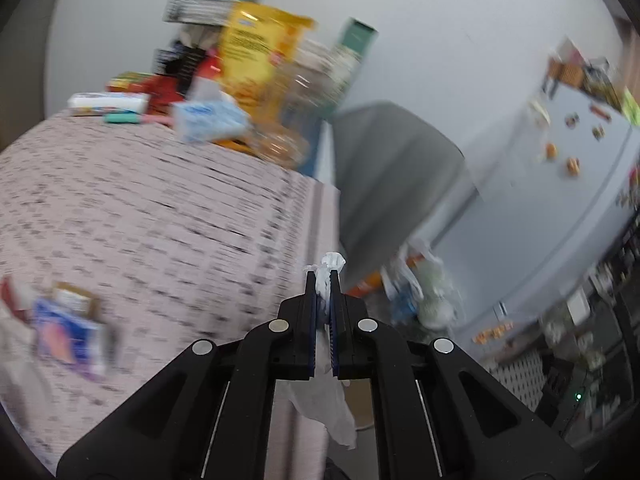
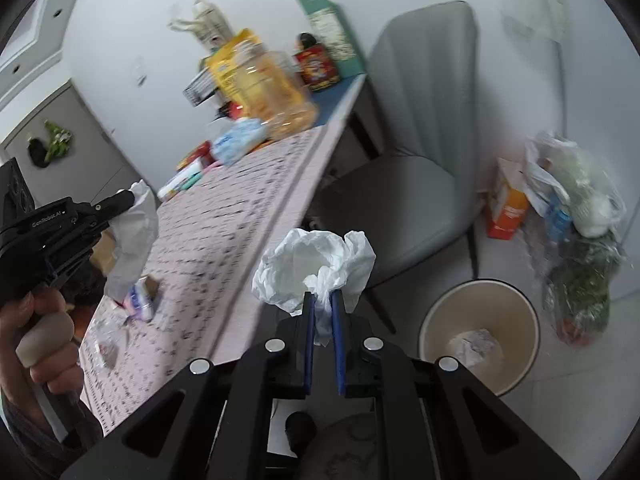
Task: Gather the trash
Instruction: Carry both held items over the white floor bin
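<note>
Now both claws (image 1: 323, 280) (image 2: 322, 300) tight on white tissue (image 2: 312, 268).

Crumpled white tissues, pinched and carried

One tissue (image 1: 329, 276) hangs past the table edge; a bigger wad (image 2: 316, 268) sits near the bin (image 2: 520, 308).

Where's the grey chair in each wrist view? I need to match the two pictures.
Left wrist view: grey chair right of centre, past the table's edge, blurred.
Right wrist view: grey chair upper right of centre, beside the table.
Shared landmark: the green carton standing at the table's far end.
</note>
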{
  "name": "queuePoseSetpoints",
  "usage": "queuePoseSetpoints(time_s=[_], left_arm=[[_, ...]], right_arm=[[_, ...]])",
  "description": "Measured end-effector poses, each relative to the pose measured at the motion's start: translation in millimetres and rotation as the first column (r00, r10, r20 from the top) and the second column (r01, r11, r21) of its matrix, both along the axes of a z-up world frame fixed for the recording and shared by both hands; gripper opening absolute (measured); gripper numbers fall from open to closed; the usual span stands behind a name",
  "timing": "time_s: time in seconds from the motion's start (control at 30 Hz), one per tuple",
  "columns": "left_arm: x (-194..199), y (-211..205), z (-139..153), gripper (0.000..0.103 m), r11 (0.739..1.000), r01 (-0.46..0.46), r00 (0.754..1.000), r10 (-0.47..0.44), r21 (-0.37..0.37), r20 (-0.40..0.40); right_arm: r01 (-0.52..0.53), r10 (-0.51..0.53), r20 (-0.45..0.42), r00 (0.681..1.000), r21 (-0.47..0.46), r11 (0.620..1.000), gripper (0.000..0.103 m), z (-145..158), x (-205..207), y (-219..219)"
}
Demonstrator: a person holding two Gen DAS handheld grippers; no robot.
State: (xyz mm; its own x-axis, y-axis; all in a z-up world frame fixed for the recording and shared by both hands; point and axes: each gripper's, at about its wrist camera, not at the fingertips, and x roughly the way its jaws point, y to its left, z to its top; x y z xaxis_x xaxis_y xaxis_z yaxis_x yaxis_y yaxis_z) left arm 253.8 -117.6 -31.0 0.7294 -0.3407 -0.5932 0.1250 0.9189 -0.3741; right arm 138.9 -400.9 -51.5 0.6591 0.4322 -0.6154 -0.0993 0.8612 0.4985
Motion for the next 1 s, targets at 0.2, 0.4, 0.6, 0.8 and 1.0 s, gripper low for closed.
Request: queuePoseSetpoints(time_s=[0.2,0.4,0.6,0.8,1.0], left_arm=[[23.0,-68.9,-21.9,0.006,0.993,0.111,0.993,-0.109,0.034,-0.051],[44.2,-120.4,-54.2,0.006,0.984,0.169,0.980,-0.161,0.063,-0.113],[62.9,-148.6,-90.3,0.006,0.976,0.207,0.965,-0.193,0.063,-0.177],[72.0,-165.7,-115.5,0.006,0.972,0.219,0.955,-0.196,0.084,-0.221],[75.6,-178.5,-128.3,0.006,0.967,0.240,0.945,-0.213,0.086,-0.246]], right_arm=[[0.069,-0.069,-0.036,0.997,0.008,0.998,0.011,-25.0,5.6,-35.7],[0.123,-0.123,-0.078,0.989,0.005,0.992,0.012,-56.8,13.8,-69.1],[0.158,-0.155,-0.145,0.977,0.007,0.987,0.012,-97.6,28.6,-95.2],[0.186,-0.179,-0.193,0.965,0.021,0.982,0.057,-136.9,45.1,-113.3],[0.242,-0.231,-0.224,0.947,0.024,0.970,0.057,-149.6,35.5,-134.0]])
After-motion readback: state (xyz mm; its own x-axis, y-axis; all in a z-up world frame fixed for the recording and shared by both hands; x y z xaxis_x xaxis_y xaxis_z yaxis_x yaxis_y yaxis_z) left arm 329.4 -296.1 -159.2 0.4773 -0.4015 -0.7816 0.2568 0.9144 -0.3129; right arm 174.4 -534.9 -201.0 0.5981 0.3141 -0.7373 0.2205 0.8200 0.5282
